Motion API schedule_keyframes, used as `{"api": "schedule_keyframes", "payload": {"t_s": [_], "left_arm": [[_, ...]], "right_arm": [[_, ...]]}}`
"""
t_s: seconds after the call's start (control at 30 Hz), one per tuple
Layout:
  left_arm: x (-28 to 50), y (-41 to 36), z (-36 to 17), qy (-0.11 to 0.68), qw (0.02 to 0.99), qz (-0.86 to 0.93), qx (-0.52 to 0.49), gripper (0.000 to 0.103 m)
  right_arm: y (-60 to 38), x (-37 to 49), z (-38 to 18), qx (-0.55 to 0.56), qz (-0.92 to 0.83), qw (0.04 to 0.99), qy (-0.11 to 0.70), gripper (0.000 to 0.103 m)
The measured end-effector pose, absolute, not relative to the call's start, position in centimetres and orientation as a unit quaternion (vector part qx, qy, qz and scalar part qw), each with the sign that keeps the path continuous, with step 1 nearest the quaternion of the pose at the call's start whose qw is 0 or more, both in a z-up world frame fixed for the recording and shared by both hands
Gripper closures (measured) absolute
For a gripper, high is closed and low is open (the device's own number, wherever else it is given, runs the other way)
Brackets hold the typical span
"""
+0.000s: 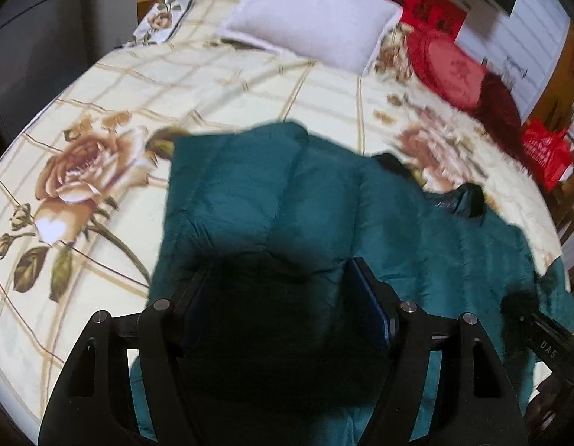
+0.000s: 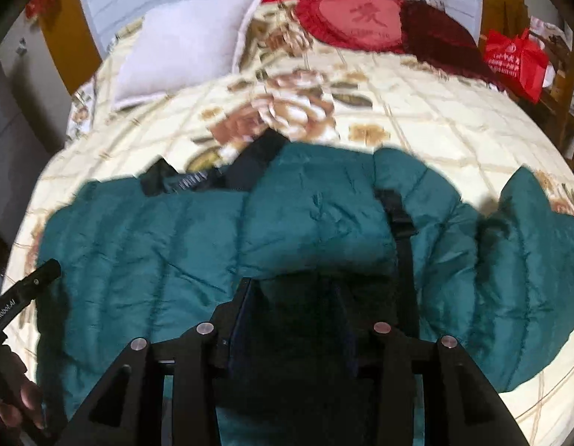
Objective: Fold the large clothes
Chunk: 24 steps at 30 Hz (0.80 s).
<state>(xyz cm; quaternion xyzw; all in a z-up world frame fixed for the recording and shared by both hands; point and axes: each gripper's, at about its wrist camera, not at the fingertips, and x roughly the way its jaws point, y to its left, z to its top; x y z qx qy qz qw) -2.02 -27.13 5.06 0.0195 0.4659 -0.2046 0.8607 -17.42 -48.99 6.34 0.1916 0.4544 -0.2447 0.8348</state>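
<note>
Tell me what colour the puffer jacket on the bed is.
Teal green puffer jacket, clearest in the right wrist view.

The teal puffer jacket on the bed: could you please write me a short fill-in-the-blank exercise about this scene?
1. The puffer jacket is ____ in colour.
2. It lies on a bedspread printed with large ____.
3. The plain pillow at the head of the bed is ____.
4. The bag beside the bed is ____.

Missing words: teal; roses; white; red
</note>
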Motion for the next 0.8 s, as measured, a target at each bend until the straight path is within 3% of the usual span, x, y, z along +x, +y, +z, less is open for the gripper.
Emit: {"api": "schedule_keyframes", "payload": {"t_s": [0.17,0.27,0.37,0.47,0.5,0.53,0.8], "left_arm": [[-3.0,-27.8,4.1,0.442,0.871,-0.211,0.047,0.022],[-3.4,-28.1,4.0,0.435,0.873,-0.21,0.067,0.022],[-4.3,-27.3,4.7,0.44,0.87,-0.218,0.054,0.022],[-5.6,-26.2,5.7,0.442,0.866,-0.231,0.029,0.022],[-6.2,-25.8,6.1,0.44,0.866,-0.236,0.024,0.022],[-6.8,-25.6,6.4,0.438,0.866,-0.24,0.022,0.022],[-11.2,-24.3,7.5,0.439,0.858,-0.266,0.023,0.022]], "right_arm": [[-48.6,-17.3,5.2,0.157,-0.241,0.846,0.45,0.06],[-48.2,-17.1,6.0,0.136,-0.242,0.839,0.469,0.06],[-48.1,-18.7,7.6,0.159,-0.249,0.852,0.433,0.059],[-47.8,-20.3,8.9,0.17,-0.235,0.862,0.416,0.045],[-47.8,-21.0,9.4,0.172,-0.233,0.865,0.409,0.033],[-47.8,-21.5,9.8,0.174,-0.232,0.867,0.405,0.027],[-51.5,-27.7,11.8,0.208,-0.263,0.858,0.39,0.027]]}}
